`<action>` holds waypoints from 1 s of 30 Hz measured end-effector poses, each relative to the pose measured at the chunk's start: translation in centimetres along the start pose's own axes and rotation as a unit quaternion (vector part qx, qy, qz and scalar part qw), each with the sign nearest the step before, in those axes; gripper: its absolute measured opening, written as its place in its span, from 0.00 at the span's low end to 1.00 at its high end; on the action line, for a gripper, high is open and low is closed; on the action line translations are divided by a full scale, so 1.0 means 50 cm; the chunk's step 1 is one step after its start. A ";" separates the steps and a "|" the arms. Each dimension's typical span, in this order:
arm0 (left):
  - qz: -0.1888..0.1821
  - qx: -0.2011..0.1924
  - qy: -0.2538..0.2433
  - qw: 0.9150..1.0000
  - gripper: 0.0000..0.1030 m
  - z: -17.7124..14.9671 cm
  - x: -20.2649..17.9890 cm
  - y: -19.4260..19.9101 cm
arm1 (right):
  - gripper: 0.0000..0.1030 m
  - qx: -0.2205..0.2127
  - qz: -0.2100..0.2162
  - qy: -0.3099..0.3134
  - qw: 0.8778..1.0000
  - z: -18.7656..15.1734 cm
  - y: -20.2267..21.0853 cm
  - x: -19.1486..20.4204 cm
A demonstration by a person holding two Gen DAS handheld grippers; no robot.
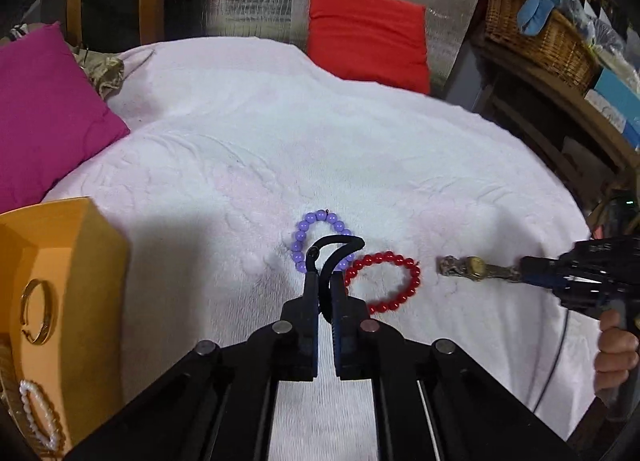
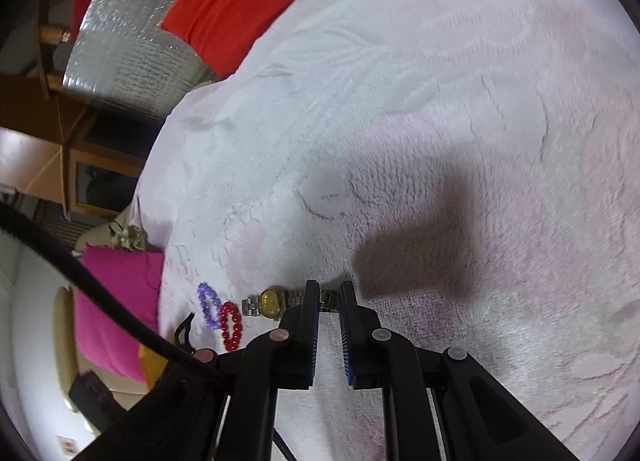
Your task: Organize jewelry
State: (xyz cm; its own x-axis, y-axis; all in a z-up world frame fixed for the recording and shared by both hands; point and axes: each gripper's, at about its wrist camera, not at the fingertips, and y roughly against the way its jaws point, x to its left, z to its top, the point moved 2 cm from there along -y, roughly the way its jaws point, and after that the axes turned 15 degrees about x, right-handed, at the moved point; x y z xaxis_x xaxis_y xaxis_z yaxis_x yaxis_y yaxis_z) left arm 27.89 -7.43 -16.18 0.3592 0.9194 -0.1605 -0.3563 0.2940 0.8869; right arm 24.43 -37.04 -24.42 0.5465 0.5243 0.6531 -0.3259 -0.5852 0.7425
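- The left gripper (image 1: 325, 281) is clamped on a black band (image 1: 338, 251) that curls past its tips.
- The right gripper (image 2: 329, 297) pinches the wristwatch (image 2: 274, 302) strap; the watch's long axis runs sideways from the tips, dial leftward.
- One purple bracelet (image 1: 316, 239) and one red bracelet (image 1: 386, 281) lie just beyond the left tips, touching.
- The orange box (image 1: 76, 261), left of the left gripper, holds one gold bangle (image 1: 38, 311) and one pearl bracelet (image 1: 38, 415).
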 end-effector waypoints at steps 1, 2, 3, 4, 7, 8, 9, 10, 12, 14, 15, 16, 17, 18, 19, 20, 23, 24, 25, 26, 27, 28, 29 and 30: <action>0.000 -0.002 -0.001 1.000 0.05 -0.004 0.001 0.006 | 0.14 0.008 0.009 -0.002 1.000 0.001 -0.003 -0.001; -0.001 -0.003 -0.002 1.000 0.05 -0.009 0.002 0.013 | 0.16 0.010 0.014 -0.008 1.000 0.000 -0.004 -0.002; -0.002 -0.002 -0.001 1.000 0.05 -0.012 0.002 0.016 | 0.20 0.009 0.016 -0.011 1.000 -0.002 -0.004 -0.001; -0.003 -0.001 -0.001 1.000 0.05 -0.009 0.001 0.016 | 0.24 0.007 0.017 -0.012 1.000 -0.003 -0.004 0.000; -0.009 0.001 0.001 1.000 0.05 -0.013 0.004 0.024 | 0.28 0.001 0.004 -0.016 1.000 -0.004 -0.010 0.004; -0.007 0.000 0.001 1.000 0.05 -0.016 0.006 0.026 | 0.28 0.000 -0.003 -0.021 1.000 -0.004 -0.014 0.003; -0.004 -0.001 0.000 1.000 0.05 -0.016 0.006 0.027 | 0.29 -0.001 -0.004 -0.024 1.000 -0.003 -0.016 0.004; -0.005 0.000 0.000 1.000 0.05 -0.017 0.007 0.027 | 0.29 -0.005 -0.005 -0.025 1.000 -0.004 -0.016 0.007; -0.007 0.004 0.002 1.000 0.05 -0.017 0.007 0.023 | 0.28 -0.009 -0.010 -0.018 1.000 -0.002 -0.019 0.013; -0.007 0.005 0.003 1.000 0.05 -0.018 0.007 0.024 | 0.30 -0.010 -0.029 -0.006 1.000 -0.002 -0.025 0.023; -0.009 0.006 0.003 1.000 0.05 -0.017 0.007 0.023 | 0.30 -0.010 -0.034 -0.001 0.999 -0.002 -0.027 0.029; -0.009 0.008 0.003 1.000 0.05 -0.018 0.007 0.023 | 0.31 -0.008 -0.042 0.007 0.999 -0.002 -0.029 0.035; -0.008 0.009 0.003 1.000 0.05 -0.019 0.006 0.022 | 0.32 -0.007 -0.049 0.015 0.999 -0.003 -0.031 0.040; -0.006 0.009 0.003 1.000 0.05 -0.019 0.007 0.021 | 0.32 -0.007 -0.057 0.024 0.998 -0.003 -0.033 0.043; -0.006 0.010 0.004 1.000 0.05 -0.018 0.007 0.020 | 0.32 -0.009 -0.061 0.029 0.998 -0.004 -0.034 0.043; -0.006 0.011 0.006 1.000 0.05 -0.019 0.007 0.019 | 0.32 -0.012 -0.065 0.035 0.997 -0.006 -0.035 0.045; -0.004 0.014 0.010 1.000 0.05 -0.019 0.009 0.016 | 0.23 -0.008 -0.096 0.065 0.993 -0.013 -0.038 0.056; -0.003 0.014 0.010 1.000 0.05 -0.019 0.010 0.016 | 0.20 0.009 -0.090 0.067 0.994 -0.017 -0.040 0.057; -0.003 0.015 0.010 1.000 0.05 -0.019 0.009 0.016 | 0.20 0.030 -0.075 0.067 0.994 -0.022 -0.043 0.057; -0.002 0.014 0.011 1.000 0.05 -0.019 0.009 0.016 | 0.20 0.054 -0.062 0.073 0.994 -0.027 -0.045 0.056; -0.001 0.014 0.012 1.000 0.05 -0.018 0.009 0.017 | 0.20 0.085 -0.047 0.088 0.991 -0.035 -0.050 0.062; -0.001 0.013 0.013 1.000 0.05 -0.018 0.009 0.017 | 0.20 0.104 -0.037 0.100 0.989 -0.044 -0.050 0.068; -0.002 0.014 0.016 1.000 0.05 -0.017 0.009 0.016 | 0.20 0.107 -0.035 0.106 0.988 -0.049 -0.046 0.072; -0.003 0.014 0.016 1.000 0.05 -0.017 0.009 0.016 | 0.20 0.100 -0.037 0.108 0.988 -0.050 -0.038 0.074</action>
State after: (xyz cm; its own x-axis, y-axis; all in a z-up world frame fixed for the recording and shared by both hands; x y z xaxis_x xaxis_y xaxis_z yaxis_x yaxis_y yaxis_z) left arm 27.07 -6.55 -15.91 0.3326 0.9257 -0.1800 -0.3293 0.2929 0.8977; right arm 25.13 -32.44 -23.06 0.3781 0.6772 0.6312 -0.1203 -0.6401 0.7588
